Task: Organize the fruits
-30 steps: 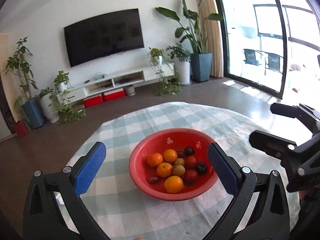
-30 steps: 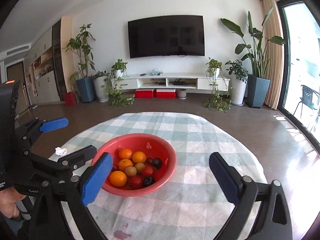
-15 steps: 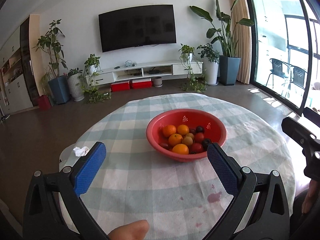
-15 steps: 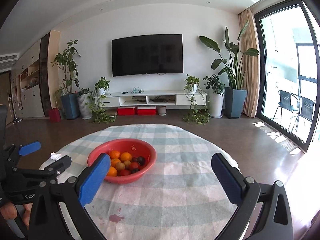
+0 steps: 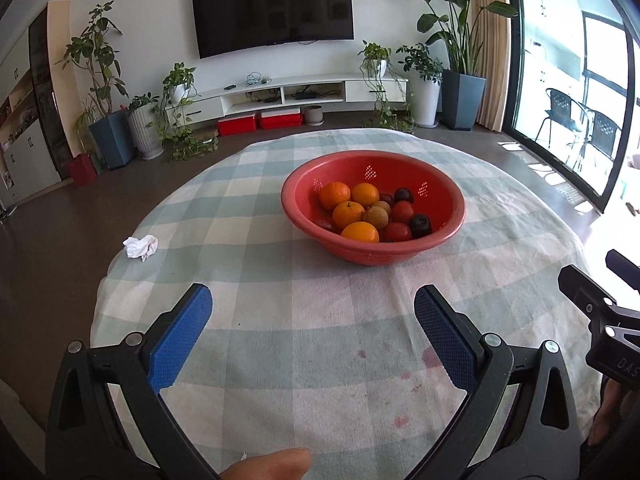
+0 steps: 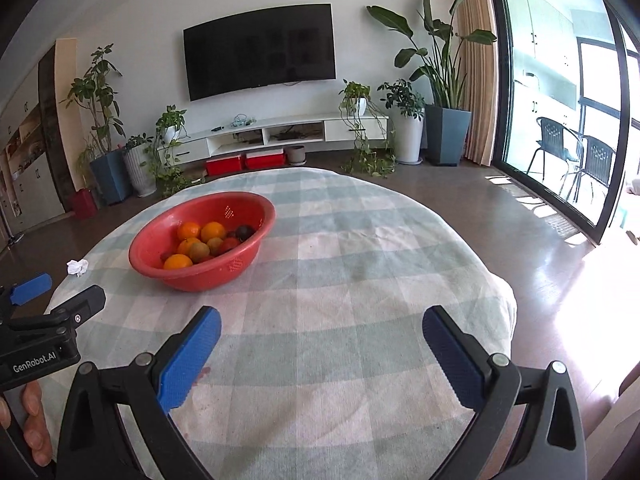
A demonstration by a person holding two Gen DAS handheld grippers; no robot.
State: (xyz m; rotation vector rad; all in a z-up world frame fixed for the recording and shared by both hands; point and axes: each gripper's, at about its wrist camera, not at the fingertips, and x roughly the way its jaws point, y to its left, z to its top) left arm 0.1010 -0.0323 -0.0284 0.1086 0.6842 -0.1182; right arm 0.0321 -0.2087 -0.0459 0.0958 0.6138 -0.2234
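Observation:
A red colander bowl [image 5: 440, 204] [image 6: 240, 216] stands on the round checked tablecloth [image 5: 320, 312] [image 6: 360, 264]. It holds several oranges [image 5: 334, 195] [image 6: 188, 230], red tomatoes [image 5: 401, 212], brownish fruits [image 5: 377, 217] and dark plums [image 5: 420, 224] [image 6: 244, 232]. My left gripper [image 5: 312, 312] is open over the near part of the table, well short of the bowl, holding nothing. My right gripper [image 6: 320, 332] is also open and empty, to the right of and behind the bowl. The left gripper shows at the left edge of the right wrist view.
A crumpled white tissue [image 5: 141, 246] [image 6: 77, 267] lies near the table's left edge. Reddish stains [image 5: 400, 384] mark the cloth close to me. Beyond the table are a TV wall, potted plants and a glass door on the right. A fingertip [image 5: 272, 466] shows at the bottom.
Both grippers have pulled back from the bowl toward the near side of the table, so the bowl looks smaller and farther. Jaws stayed open.

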